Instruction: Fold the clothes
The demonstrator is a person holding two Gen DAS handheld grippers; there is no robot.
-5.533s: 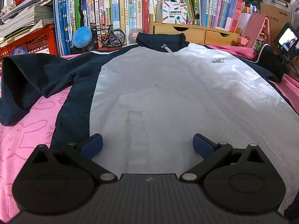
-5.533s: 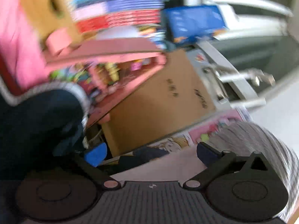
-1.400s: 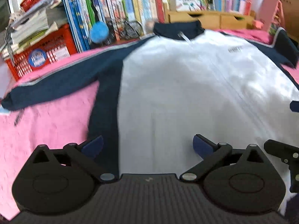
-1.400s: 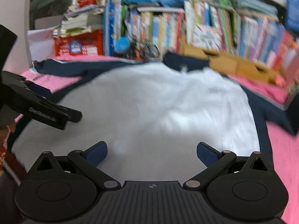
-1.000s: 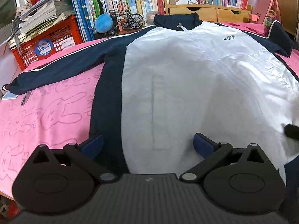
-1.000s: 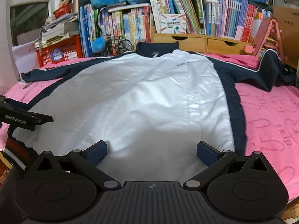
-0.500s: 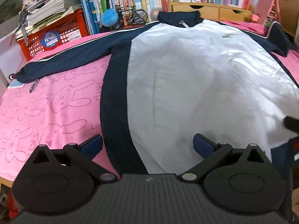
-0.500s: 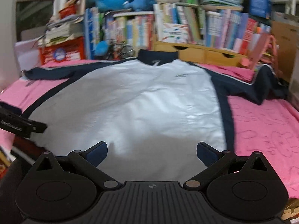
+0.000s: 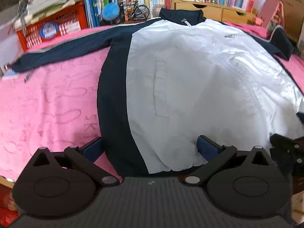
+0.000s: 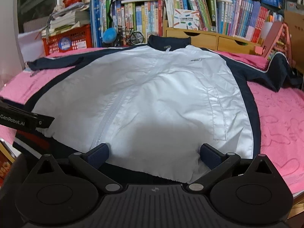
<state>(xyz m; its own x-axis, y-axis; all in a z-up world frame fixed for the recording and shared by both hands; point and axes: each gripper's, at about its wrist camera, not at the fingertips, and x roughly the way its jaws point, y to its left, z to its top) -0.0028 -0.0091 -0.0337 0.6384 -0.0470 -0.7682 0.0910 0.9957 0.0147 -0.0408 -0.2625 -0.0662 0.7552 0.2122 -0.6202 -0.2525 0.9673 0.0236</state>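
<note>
A white jacket with navy sleeves, collar and side panels lies face up, zipped, spread over a pink blanket. Its left sleeve stretches out flat; the right sleeve is bunched near the far right. My left gripper is open at the hem's left part, straddling the navy side panel. My right gripper is open at the hem's right part, with the white hem between its fingers. Each gripper shows at the edge of the other's view.
Behind the jacket stand a row of books, wooden drawers, a red crate, a model bicycle and a blue ball. The blanket's near edge drops off at the lower right.
Both grippers have come down and in toward the jacket's hem, which now lies between their fingers. The jacket itself has not shifted.
</note>
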